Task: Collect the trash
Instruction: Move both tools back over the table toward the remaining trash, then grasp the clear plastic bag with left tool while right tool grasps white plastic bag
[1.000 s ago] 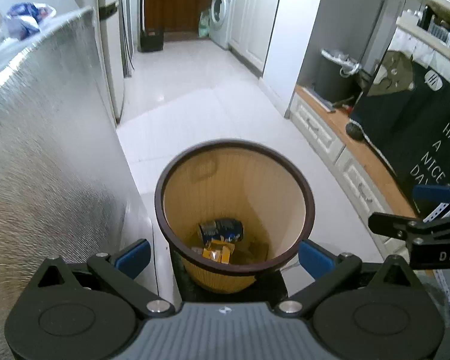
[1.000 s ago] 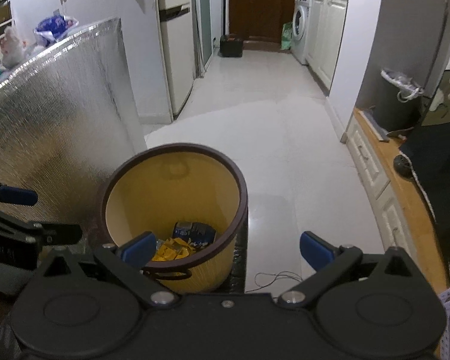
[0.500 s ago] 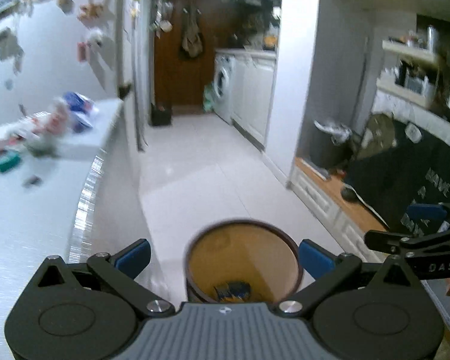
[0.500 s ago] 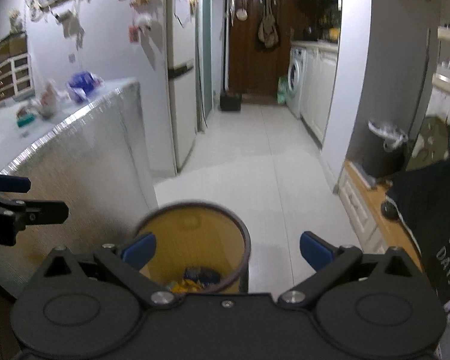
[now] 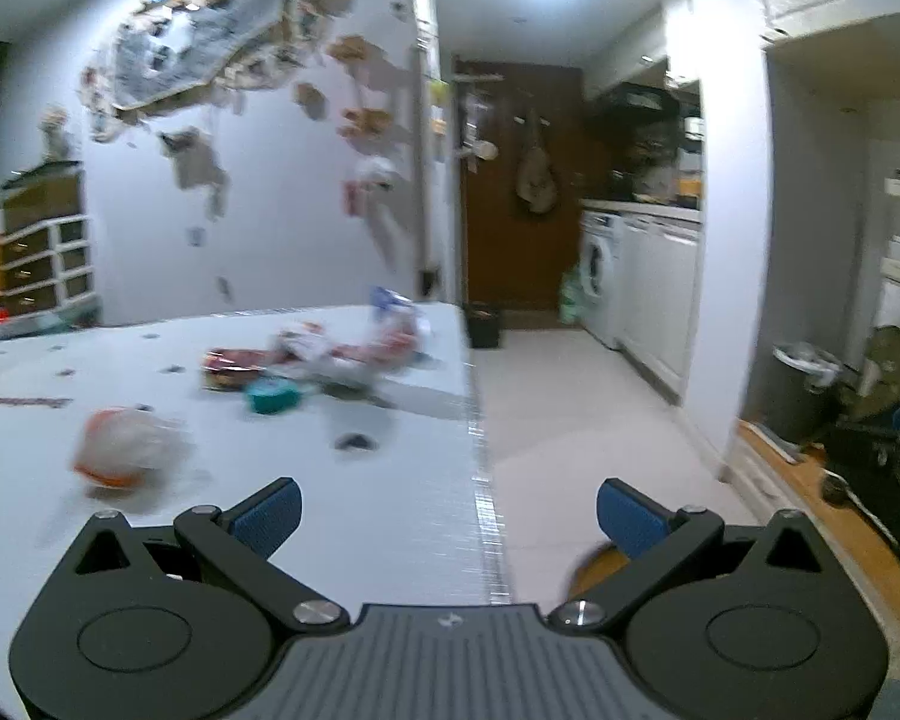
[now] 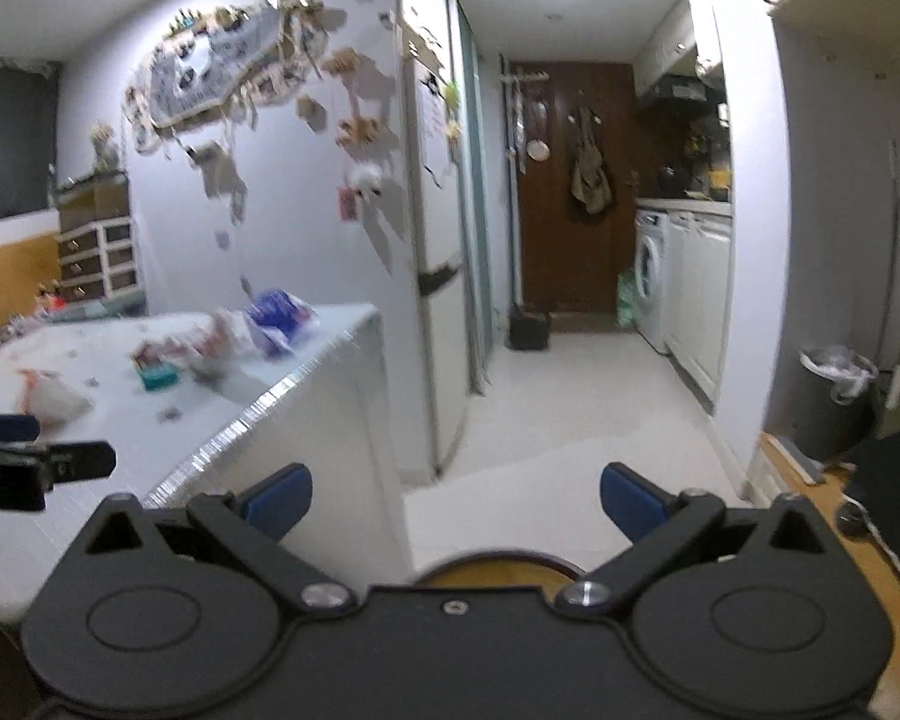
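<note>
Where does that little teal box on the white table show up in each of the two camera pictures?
Left wrist view: the teal box sits left of centre, at mid height, among blurred wrappers on the white table.
Right wrist view: it lies far left, just above mid height, near the table's far end, beyond the left gripper.
Shared landmark: the washing machine down the hallway, right of centre in both.

Left gripper (image 5: 448, 509): fingers spread wide, blue pads facing each other across an empty gap, nothing held. Held level, pointing forward. In the right wrist view its dark fingertip (image 6: 84, 459) juts in at the left edge.

Right gripper (image 6: 455, 501): fingers also spread wide, gap empty. Level, pointing forward, just right of the left one.
</note>
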### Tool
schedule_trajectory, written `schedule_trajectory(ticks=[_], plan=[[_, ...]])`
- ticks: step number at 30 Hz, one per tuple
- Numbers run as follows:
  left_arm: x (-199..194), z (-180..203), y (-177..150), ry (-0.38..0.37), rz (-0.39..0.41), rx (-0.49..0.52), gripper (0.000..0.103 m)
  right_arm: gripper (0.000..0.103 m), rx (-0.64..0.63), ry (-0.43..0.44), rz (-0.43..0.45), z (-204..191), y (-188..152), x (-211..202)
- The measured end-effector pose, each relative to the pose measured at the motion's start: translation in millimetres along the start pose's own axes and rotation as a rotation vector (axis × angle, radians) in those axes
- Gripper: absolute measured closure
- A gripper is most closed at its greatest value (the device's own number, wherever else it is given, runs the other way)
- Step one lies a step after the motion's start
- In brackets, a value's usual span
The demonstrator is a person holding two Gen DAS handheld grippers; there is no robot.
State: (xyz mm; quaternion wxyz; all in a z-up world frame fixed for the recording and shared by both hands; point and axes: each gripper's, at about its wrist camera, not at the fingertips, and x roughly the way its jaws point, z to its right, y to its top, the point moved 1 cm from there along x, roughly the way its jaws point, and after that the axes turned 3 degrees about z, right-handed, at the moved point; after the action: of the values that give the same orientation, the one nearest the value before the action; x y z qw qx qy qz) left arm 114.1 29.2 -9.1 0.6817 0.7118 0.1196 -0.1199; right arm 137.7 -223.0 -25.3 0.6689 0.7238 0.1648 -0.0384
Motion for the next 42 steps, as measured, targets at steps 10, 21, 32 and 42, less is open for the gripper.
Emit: schedule_trajectory(ticks=[10,21,32,42], plan=[[-3.3,-73.5,-2.0,0.146,0.013,-0.018,0.0,0.0,-0.025,0.129,0.069,-65.4,23.7,52.3],[23.5,-163.6,-12.0,0.218,0.016,-0.037,0.0,0.0,-0.086,0.242,0.111,-125.4,39.4,123.1],[57.9,-210.3,-7.0,0.166,-0.029,0.041,0.0,0.0,-0.121,0.307,0.013,-158.6,51.4,202.3],[88.3,-205.6,10.4,0.076,-0.029,0.28,0.016,0.002,-0.014,0.348,-0.014,-165.6,65.2,251.8]])
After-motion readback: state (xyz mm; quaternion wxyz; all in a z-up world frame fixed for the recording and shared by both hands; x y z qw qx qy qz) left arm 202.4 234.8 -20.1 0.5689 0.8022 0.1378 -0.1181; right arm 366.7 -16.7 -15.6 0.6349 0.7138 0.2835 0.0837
